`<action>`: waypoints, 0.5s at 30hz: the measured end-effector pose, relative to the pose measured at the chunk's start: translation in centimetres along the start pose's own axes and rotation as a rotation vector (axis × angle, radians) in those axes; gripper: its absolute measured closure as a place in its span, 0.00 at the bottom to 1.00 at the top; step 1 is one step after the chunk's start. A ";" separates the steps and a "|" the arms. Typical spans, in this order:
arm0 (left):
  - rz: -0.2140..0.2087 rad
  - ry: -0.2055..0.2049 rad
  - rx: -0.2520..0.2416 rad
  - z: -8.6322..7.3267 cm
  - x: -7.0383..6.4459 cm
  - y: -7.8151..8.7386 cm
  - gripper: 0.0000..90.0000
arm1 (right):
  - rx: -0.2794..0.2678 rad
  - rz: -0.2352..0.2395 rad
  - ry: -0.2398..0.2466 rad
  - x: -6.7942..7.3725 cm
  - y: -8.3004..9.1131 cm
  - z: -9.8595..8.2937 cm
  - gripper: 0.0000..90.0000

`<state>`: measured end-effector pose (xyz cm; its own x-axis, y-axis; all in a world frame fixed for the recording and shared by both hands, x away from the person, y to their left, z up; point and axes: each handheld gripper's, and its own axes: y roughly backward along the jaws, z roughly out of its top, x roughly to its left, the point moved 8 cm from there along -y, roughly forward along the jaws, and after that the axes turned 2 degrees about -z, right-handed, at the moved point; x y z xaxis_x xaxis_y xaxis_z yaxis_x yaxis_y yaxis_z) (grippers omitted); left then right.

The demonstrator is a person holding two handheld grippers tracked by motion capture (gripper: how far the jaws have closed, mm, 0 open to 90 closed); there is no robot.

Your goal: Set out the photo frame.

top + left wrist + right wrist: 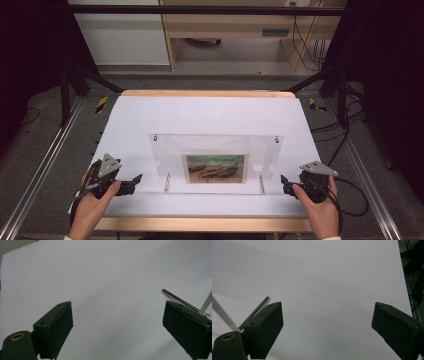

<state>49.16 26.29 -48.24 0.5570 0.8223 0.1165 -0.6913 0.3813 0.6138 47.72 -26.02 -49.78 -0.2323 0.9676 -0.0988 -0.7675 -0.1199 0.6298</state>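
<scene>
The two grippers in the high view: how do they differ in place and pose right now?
The left gripper sits off the left end of the clear picture stand and points right; the right gripper sits off the right end and points left. The grey plate on the left one tilts up steeply, while that on the right one lies flatter. Both are hand-held, open, empty and apart from the stand, low over the white table.

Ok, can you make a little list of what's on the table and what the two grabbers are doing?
surface: white table with wooden edges
main thing: clear picture frame standing on two metal feet
picture: boats on a beach, low in the frame's middle
left gripper: open, beside the frame's left edge, apart from it
right gripper: open, beside the frame's right edge, apart from it
held: nothing
</scene>
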 end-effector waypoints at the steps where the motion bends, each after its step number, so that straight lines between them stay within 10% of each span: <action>1: -0.001 0.000 -0.002 0.1 0.1 -0.3 0.10 | 0.008 -0.002 0.000 -0.1 -0.3 0.1 0.12; 15: -0.013 0.049 0.009 0.9 2.0 -3.4 0.09 | 0.063 0.004 -0.009 -0.7 -3.6 0.8 0.12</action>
<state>52.99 26.25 -49.41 0.5427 0.8370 0.0699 -0.6798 0.3888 0.6219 51.09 -26.10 -51.33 -0.2299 0.9691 -0.0892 -0.7274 -0.1103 0.6773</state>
